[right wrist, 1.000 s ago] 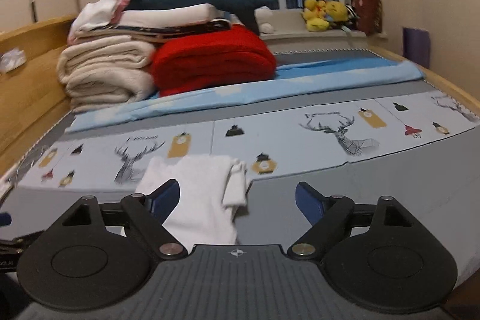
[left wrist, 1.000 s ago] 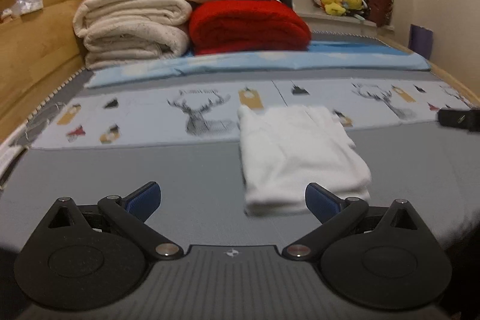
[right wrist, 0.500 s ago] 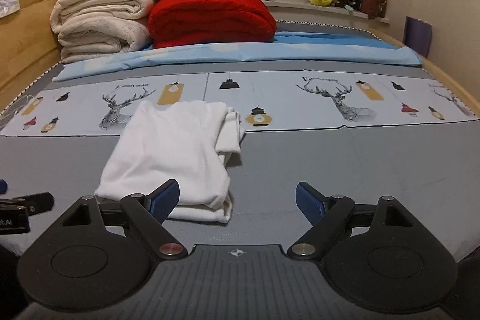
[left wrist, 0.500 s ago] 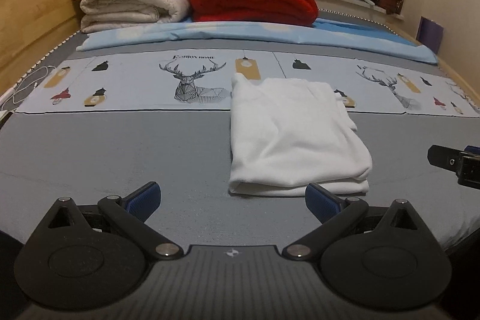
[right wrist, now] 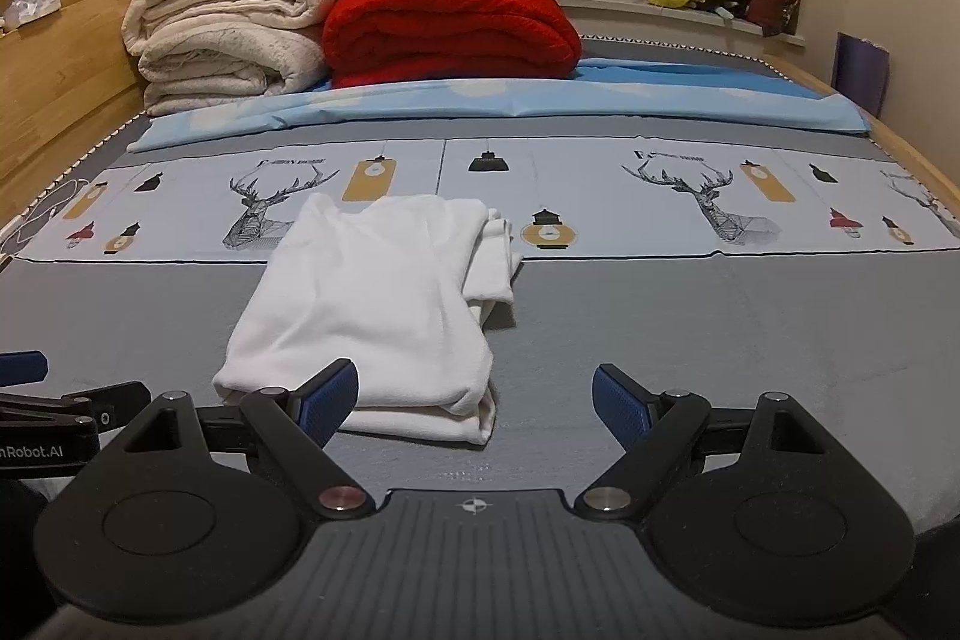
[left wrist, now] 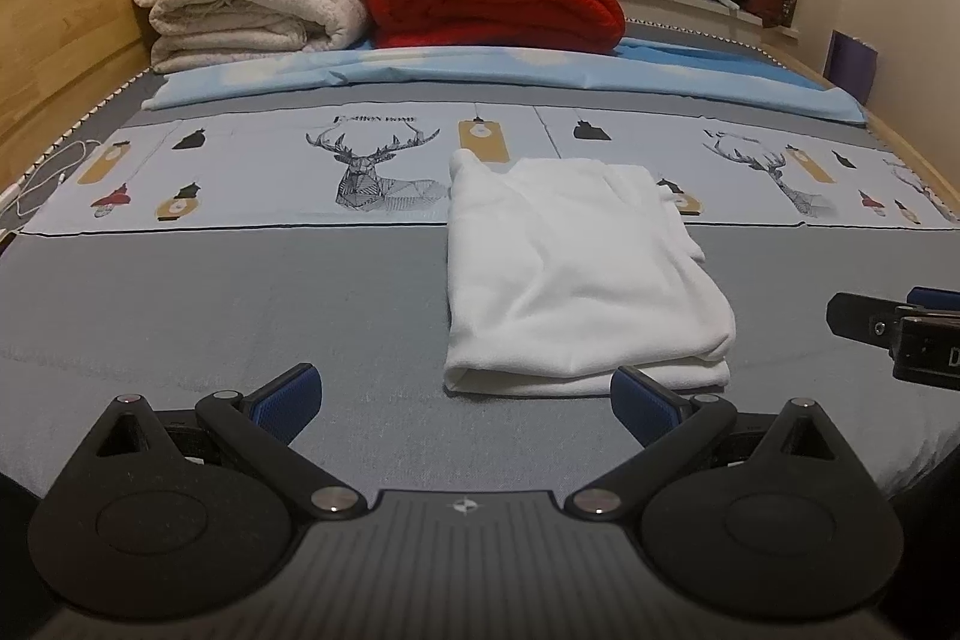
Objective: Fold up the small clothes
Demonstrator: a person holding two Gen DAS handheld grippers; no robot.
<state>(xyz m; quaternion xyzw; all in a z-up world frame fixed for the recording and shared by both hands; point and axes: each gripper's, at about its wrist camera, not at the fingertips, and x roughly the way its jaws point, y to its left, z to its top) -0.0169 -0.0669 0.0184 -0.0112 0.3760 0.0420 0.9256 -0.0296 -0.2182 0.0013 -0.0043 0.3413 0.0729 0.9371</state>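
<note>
Both grippers sit low at the near edge of the bed, angled down toward the work. Left gripper (left wrist: 465,397): jaws apart, nothing between the pads, right pad just in front of the garment's near fold. Right gripper (right wrist: 474,400): jaws apart, empty, left pad overlapping the same near edge in view; contact cannot be told. White garment (left wrist: 564,274) lies flat on the grey bedsheet (left wrist: 240,298), already folded into a narrow stack, 1 sleeve edge protruding at right. Judgement: each gripper is set for a near corner, for a final fold away. Beyond: deer-print band, folded red blanket (right wrist: 450,28), cream blankets (right wrist: 228,34).
</note>
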